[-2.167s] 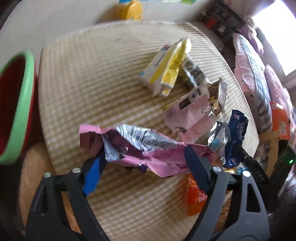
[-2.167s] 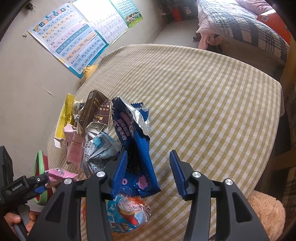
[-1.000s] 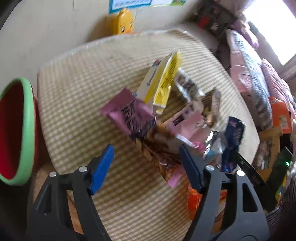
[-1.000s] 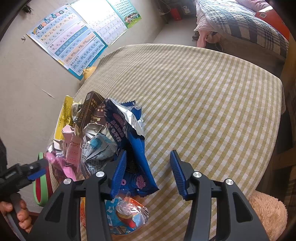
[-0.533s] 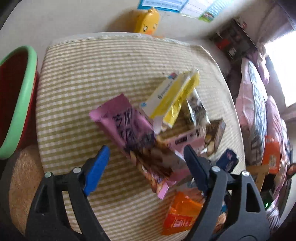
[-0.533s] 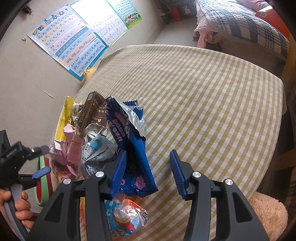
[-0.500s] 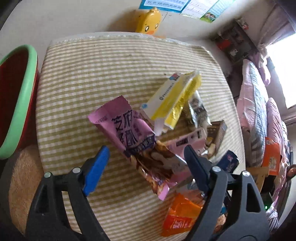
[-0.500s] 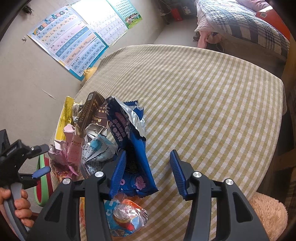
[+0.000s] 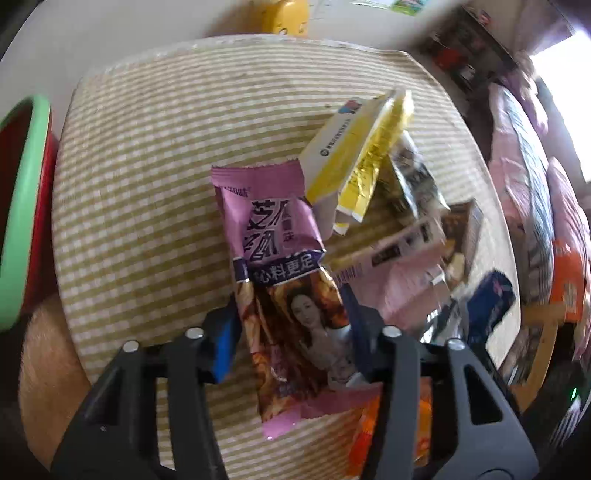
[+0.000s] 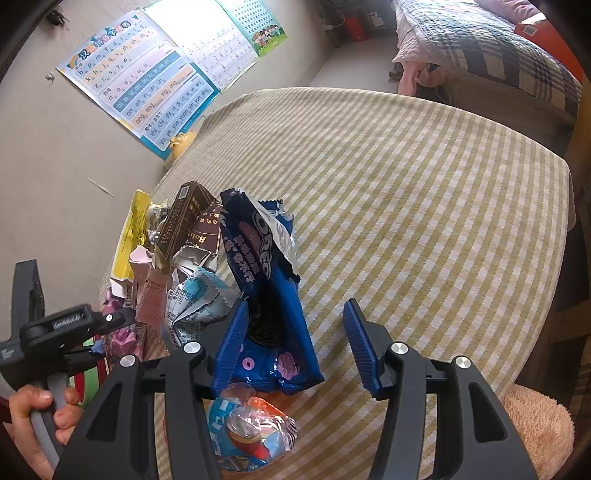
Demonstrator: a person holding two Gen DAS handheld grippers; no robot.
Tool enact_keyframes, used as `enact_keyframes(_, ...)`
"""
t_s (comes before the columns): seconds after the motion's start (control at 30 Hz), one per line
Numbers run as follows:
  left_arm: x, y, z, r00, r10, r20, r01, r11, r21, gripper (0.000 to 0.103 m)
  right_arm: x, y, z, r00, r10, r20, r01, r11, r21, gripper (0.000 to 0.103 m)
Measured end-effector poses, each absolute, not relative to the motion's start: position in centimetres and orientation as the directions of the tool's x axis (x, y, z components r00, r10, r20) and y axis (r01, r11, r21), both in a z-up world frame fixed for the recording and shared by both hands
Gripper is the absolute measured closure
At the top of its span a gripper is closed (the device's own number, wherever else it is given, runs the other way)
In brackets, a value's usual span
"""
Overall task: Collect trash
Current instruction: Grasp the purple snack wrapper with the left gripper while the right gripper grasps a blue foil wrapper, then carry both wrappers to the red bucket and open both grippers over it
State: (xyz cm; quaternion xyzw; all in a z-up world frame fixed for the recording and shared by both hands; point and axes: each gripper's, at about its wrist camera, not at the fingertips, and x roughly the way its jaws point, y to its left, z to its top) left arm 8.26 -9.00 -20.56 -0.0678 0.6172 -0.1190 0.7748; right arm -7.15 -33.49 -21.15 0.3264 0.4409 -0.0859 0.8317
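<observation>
My left gripper (image 9: 291,332) is closed on a pink and purple snack wrapper (image 9: 277,258) that lies lengthwise between its blue pads. Behind it are a yellow and white carton (image 9: 351,147) and a pile of other wrappers (image 9: 417,251). A red bin with a green rim (image 9: 22,229) stands at the far left. My right gripper (image 10: 295,343) is open and empty, its left pad against a blue Oreo pack (image 10: 266,280). The left gripper (image 10: 74,325) shows at the left edge of the right wrist view.
The table has a yellow checked cloth (image 10: 424,206). A brown carton (image 10: 184,221), a crumpled blue-white wrapper (image 10: 199,299) and a wrapped snack cup (image 10: 251,432) lie near my right gripper. A yellow duck toy (image 9: 282,14) sits by the wall. A bed (image 10: 491,48) stands beyond the table.
My left gripper has moved forward and its jaws have closed from wide open onto the pink and purple wrapper. The right gripper has stayed still.
</observation>
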Motion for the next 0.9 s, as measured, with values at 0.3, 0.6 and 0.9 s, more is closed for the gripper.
enact_keyframes(0.3, 4.8, -7.5, -15.6, 0.394, -0.196, -0.898, 0.334, 0.941, -0.059, 0.076, -5.9, -32.7, -20.8, 0.559, 0.127, -0.819, 0.414, 0.813, 0.409, 0.048)
enact_keyframes(0.6, 3.6, -7.7, -11.2, 0.535, -0.222, -0.815, 0.392, 0.920, 0.006, 0.076, -5.4, -31.2, -18.3, 0.571, 0.067, -0.818, 0.395, 0.851, 0.345, 0.094)
enact_keyframes(0.9, 2.8, -5.1, -7.0, 0.623, -0.259, -0.738, 0.370, 0.929, -0.013, 0.076, -7.1, -29.0, -10.1, 0.716, -0.003, -0.698, 0.349, 0.868, 0.354, 0.094)
